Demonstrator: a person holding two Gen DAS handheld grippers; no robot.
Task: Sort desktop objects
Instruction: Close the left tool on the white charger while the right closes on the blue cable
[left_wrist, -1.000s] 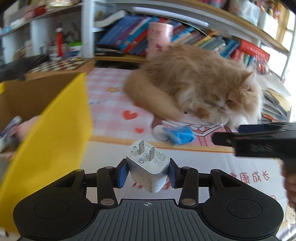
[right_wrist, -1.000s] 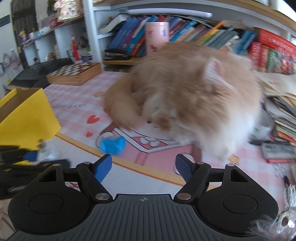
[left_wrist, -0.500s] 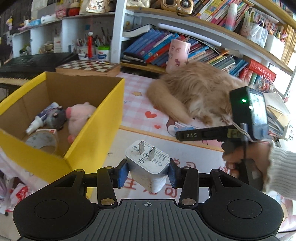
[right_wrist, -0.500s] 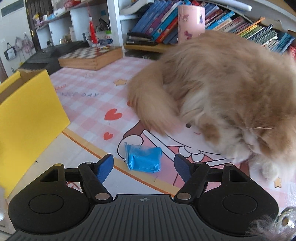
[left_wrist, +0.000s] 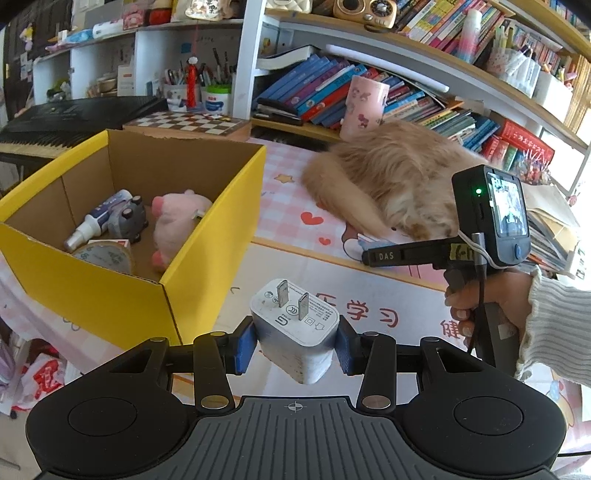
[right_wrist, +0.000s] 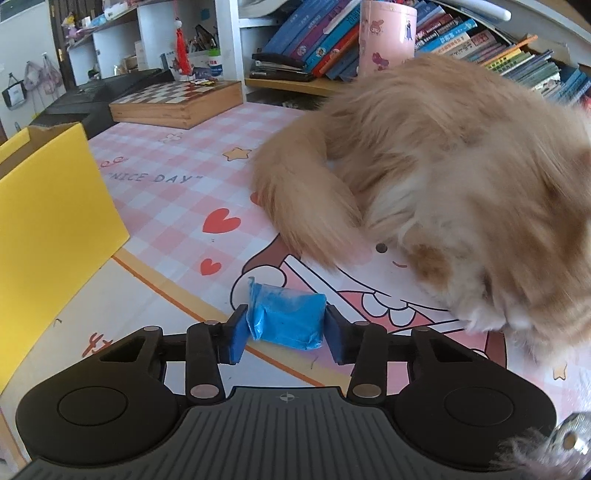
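My left gripper is shut on a white plug charger, prongs up, held above the mat to the right of the yellow cardboard box. The box holds a pink plush pig, a spray bottle, a grey toy and a tape roll. My right gripper has its blue pads against both sides of a blue wrapped packet lying on the pink cartoon mat. The right gripper also shows from the side in the left wrist view.
A fluffy orange cat lies on the mat just beyond the packet, its tail close to it. A chessboard box, a pink cup, books and shelves stand behind. The box's yellow wall is at the left.
My right gripper moved down to the blue packet and closed on it. My left gripper drew back with the charger, so the box's inside shows more.
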